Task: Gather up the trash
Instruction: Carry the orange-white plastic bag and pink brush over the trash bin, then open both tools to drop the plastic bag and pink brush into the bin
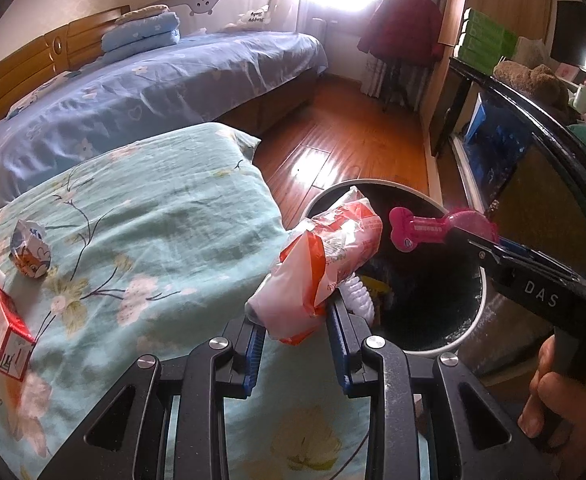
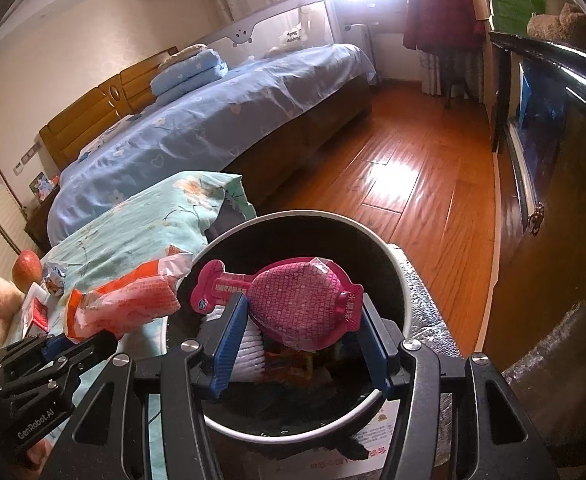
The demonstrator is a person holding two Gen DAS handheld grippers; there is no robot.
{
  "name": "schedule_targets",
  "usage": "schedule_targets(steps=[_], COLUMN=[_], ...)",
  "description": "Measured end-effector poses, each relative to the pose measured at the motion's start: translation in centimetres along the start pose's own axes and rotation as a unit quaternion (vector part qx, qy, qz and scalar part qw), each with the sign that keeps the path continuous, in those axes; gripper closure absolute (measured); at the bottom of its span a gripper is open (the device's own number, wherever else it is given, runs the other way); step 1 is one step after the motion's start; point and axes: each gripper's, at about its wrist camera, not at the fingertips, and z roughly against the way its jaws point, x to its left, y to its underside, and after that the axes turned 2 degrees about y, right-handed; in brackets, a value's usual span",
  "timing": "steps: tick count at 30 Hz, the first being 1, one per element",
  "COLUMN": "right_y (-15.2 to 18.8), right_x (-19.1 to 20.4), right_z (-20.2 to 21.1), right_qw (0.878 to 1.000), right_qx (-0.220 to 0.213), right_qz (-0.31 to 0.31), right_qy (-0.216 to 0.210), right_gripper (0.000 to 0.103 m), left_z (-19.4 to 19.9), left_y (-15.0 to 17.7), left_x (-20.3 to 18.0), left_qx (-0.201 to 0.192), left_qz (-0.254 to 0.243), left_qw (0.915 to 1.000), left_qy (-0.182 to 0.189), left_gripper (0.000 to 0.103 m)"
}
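An orange-and-white plastic wrapper [image 1: 325, 264] is clamped between the blue pads of the left gripper [image 1: 295, 328], whose jaws are narrowed onto it; it is held at the rim of the round trash bin [image 1: 477, 320], partly over the opening. A pink spoon-shaped packet [image 2: 293, 300] is gripped by its wide end in the right gripper [image 2: 299, 344], jaws about half spread, directly above the bin's dark interior. A crumpled blue wrapper [image 1: 31, 254] and a small red-and-white carton [image 1: 7, 332] are seen lying on the teal floral bedcover [image 1: 153, 220].
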Motion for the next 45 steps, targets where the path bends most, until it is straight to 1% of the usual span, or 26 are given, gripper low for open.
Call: schedule_targets(steps=[8, 21, 24, 26, 28, 30, 31, 33, 35, 37, 39, 45], right_y=[-0.3, -0.6, -0.8, -0.9, -0.8, -0.8, -0.7, -0.6, -0.3, 0.1, 0.6, 1.9], right_x=[-0.5, -0.7, -0.7, -0.7, -0.7, -0.6, -0.4, -0.1, 0.5, 1.3, 2.4, 5.9], right_z=[-0.3, -1.1, -1.1, -1.1, -0.9, -0.4, -0.1, 0.5, 1.1, 1.5, 1.8, 2.4], right_qw=[1.0, 1.0, 1.0, 1.0, 1.0, 1.0, 1.0, 1.0, 1.0, 1.0, 0.999, 0.997], right_qx=[0.003, 0.014, 0.014, 0.017, 0.015, 0.009, 0.006, -0.002, -0.008, -0.009, -0.011, -0.006], right_qz=[-0.001, 0.009, 0.011, 0.01, 0.006, 0.005, 0.003, -0.003, -0.005, -0.002, 0.002, 0.015], right_qy=[0.007, 0.012, 0.015, 0.009, 0.003, 0.001, -0.001, -0.009, -0.017, -0.027, -0.038, -0.074], right_gripper=[0.048, 0.048, 0.048, 0.047, 0.047, 0.045, 0.04, 0.033, 0.032, 0.028, 0.026, 0.026], left_z=[-0.9, -1.7, -1.7, -1.4, -0.8, 0.0, 0.3, 1.3, 2.3, 3.3, 4.3, 7.5], left_y=[-0.7, -1.4, -1.4, -1.2, -0.9, -0.4, -0.2, 0.6, 1.4, 2.4, 3.6, 6.4], left_x=[-0.7, -1.4, -1.5, -1.3, -1.0, -0.4, -0.1, 0.9, 1.9, 3.1, 4.6, 8.2], left_qx=[0.003, 0.005, 0.007, 0.007, 0.004, -0.001, -0.002, -0.005, -0.012, -0.013, -0.016, -0.027], left_qz=[-0.004, -0.011, -0.012, -0.009, -0.006, -0.002, 0.0, 0.01, 0.02, 0.033, 0.048, 0.083], left_qw=[1.0, 0.9998, 0.9998, 0.9998, 0.9998, 0.9999, 0.9999, 0.9999, 0.9997, 0.9994, 0.9987, 0.9956], left_qy=[0.0, 0.013, 0.015, 0.014, 0.017, 0.012, 0.013, 0.01, 0.006, -0.002, -0.006, -0.033], left_gripper=[0.075, 0.073, 0.067, 0.054, 0.048, 0.046, 0.044, 0.042, 0.04, 0.039, 0.039, 0.039])
